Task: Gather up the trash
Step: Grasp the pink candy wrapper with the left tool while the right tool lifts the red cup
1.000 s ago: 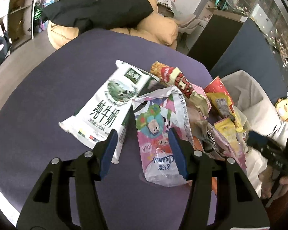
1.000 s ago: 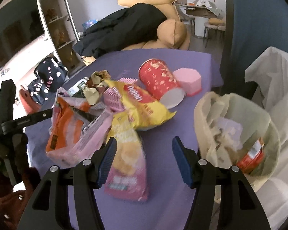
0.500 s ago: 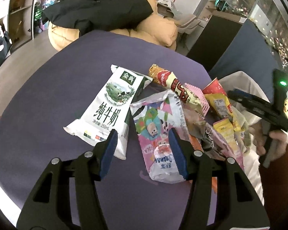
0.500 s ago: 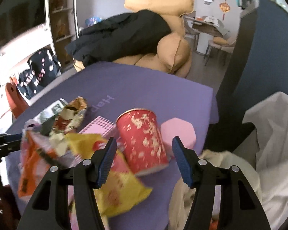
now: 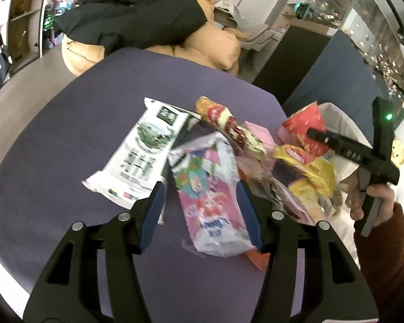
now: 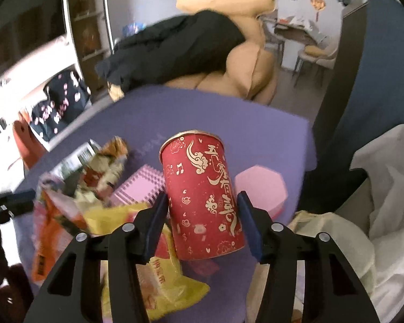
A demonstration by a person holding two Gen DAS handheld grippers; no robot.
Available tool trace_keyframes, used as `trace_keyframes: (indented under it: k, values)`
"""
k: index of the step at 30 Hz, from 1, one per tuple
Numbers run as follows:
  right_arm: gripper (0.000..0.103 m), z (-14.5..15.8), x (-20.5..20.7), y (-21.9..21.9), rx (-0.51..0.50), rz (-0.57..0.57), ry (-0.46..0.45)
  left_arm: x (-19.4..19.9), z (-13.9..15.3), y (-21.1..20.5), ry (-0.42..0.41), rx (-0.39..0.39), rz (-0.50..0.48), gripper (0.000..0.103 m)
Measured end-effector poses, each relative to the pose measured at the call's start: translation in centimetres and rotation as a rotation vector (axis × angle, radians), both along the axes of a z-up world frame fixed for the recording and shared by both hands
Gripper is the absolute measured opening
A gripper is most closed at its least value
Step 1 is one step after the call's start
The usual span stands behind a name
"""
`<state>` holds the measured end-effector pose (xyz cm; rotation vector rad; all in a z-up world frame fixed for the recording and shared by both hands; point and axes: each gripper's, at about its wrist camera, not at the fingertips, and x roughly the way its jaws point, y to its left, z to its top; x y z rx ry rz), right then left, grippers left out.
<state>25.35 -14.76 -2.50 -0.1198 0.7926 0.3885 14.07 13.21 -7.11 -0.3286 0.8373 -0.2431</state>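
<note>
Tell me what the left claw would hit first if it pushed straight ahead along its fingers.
Probably the pink cartoon-printed wrapper, which lies flat on the purple tablecloth between the open fingers of the left claw. The white milk pouch sits just left of that line.

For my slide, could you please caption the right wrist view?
Right claw closing around a red paper cup above snack wrappers.

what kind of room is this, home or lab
Most likely a home living room: a tan sofa with a black coat thrown over it, a dining table and chairs behind, and a snack-littered purple table.
</note>
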Motion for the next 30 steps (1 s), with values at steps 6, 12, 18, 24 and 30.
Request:
trace_keyframes:
  k: [6, 12, 18, 24, 30]
  values:
    - [0.050, 2.0, -3.0, -1.8, 0.008, -0.079, -0.056, -1.2, 0.5, -2.3, -0.004, -0.005, -0.076, 0.052]
    - [0.050, 2.3, -5.9, -3.7, 0.044, -0.115, -0.082, -1.0, 0.9, -1.5, -0.027, 0.007, -0.025, 0.052]
    - [0.050, 1.3, -7.9, -4.6, 0.102, -0.145, -0.077, 0.0, 0.1, 1.2, 0.010, -0.046, 0.056, 0.052]
    - [0.050, -0.4, -8.3, -4.7, 0.130, -0.175, -0.041, 0.8, 0.9, -1.0, -0.024, -0.012, 0.014, 0.052]
    - [0.050, -1.4, -9.1, -4.2, 0.105, -0.172, -0.031, 1.8, -0.6, -2.2, 0.039, 0.076, 0.030, 0.042]
